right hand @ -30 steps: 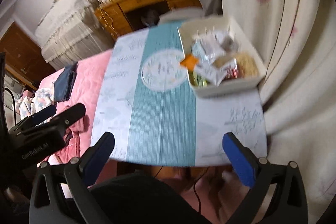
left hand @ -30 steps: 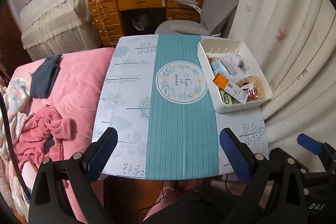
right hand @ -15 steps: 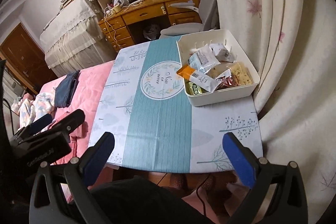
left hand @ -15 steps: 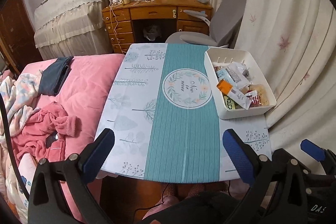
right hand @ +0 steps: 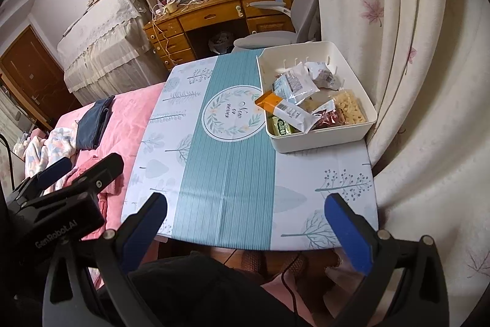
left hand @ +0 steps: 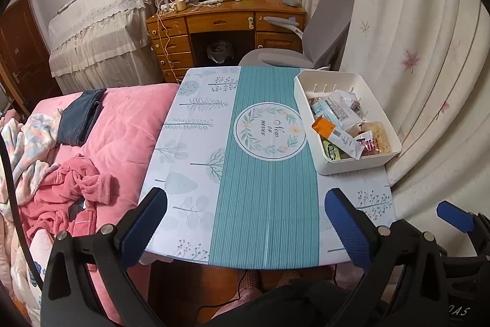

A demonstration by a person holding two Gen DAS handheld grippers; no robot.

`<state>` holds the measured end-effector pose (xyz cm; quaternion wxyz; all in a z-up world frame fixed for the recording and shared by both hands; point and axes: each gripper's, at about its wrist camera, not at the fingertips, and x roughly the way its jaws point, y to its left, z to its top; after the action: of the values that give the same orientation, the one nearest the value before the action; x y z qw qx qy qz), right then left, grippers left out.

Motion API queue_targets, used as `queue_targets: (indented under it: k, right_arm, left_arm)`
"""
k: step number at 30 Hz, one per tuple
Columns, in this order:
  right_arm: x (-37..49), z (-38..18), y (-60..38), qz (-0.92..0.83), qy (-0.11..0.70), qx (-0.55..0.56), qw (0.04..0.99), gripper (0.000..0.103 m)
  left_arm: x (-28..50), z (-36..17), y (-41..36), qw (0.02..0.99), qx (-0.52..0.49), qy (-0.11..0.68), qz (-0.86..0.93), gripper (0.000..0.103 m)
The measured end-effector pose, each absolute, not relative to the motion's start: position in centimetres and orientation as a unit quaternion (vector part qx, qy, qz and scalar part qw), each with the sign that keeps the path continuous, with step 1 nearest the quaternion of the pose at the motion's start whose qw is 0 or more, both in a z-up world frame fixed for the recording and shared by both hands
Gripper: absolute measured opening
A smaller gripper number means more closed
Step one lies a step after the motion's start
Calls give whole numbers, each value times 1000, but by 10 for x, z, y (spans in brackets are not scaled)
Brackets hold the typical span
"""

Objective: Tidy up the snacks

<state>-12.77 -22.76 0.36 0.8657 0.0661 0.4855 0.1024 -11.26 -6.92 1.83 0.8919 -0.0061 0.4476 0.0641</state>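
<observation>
A white plastic bin (left hand: 356,166) stands at the table's right side, also in the right wrist view (right hand: 321,140). It holds several snack packets: an orange-and-white pouch (left hand: 335,135) (right hand: 288,111), a pale blue bag (left hand: 329,109) (right hand: 292,85), a green packet (left hand: 330,149), a red packet (right hand: 329,117) and a bag of yellow puffs (left hand: 379,137) (right hand: 349,108). My left gripper (left hand: 246,224) is open and empty, held back over the table's near edge. My right gripper (right hand: 245,224) is open and empty, also over the near edge.
The table (left hand: 190,137) has a blue-white cloth with a teal runner. A pink bed (left hand: 116,127) with clothes lies to the left. A curtain (left hand: 428,51) hangs close on the right. A grey chair (left hand: 318,42) and wooden desk (left hand: 223,23) stand behind.
Both grippers have pulled back and tilted up, so more of the room shows and the table looks farther. The right wrist view has steadied from blur. Snacks and bin have not moved.
</observation>
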Motion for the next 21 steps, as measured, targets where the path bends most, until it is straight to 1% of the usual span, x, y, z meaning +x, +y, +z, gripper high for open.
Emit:
queue_targets:
  k: [21]
  right_arm:
    - [-129, -3, -229, 97, 494, 74, 861, 103]
  left_arm:
    - [-110, 15, -68, 888, 3, 456, 63, 102]
